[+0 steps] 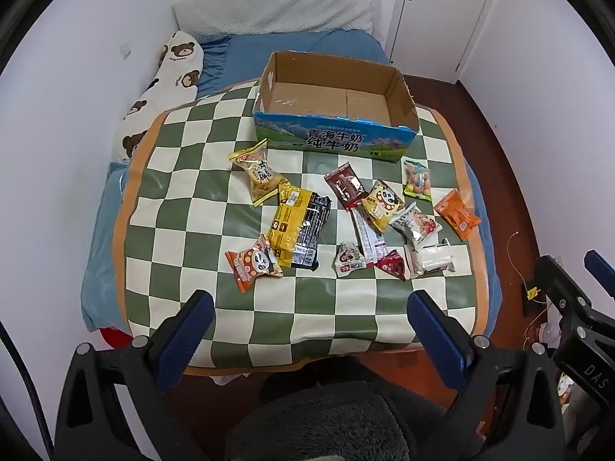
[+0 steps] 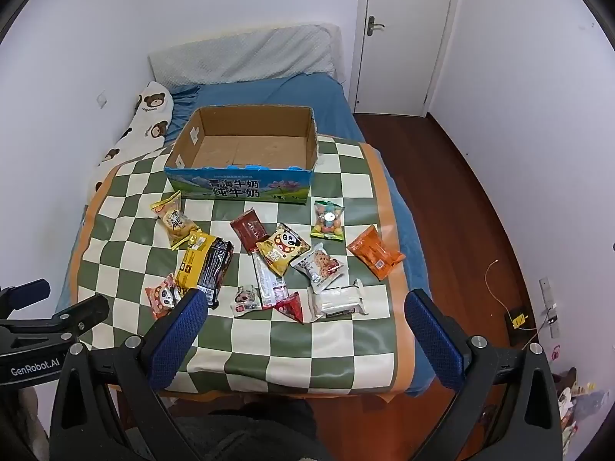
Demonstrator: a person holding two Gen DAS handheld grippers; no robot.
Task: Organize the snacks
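Both tools hang above the near edge of the bed, angled down at it: the left tool and the right tool each stand with jaws spread wide and nothing between them. On the bed a green-and-cream checkered mat carries the snacks. At its far side sits an open cardboard box with a bare floor. Scattered loose on the mat, nearer than the box, lie the packets: a yellow-and-black pack left of centre, a panda packet in the middle, an orange packet at the right, a white packet close to the near side.
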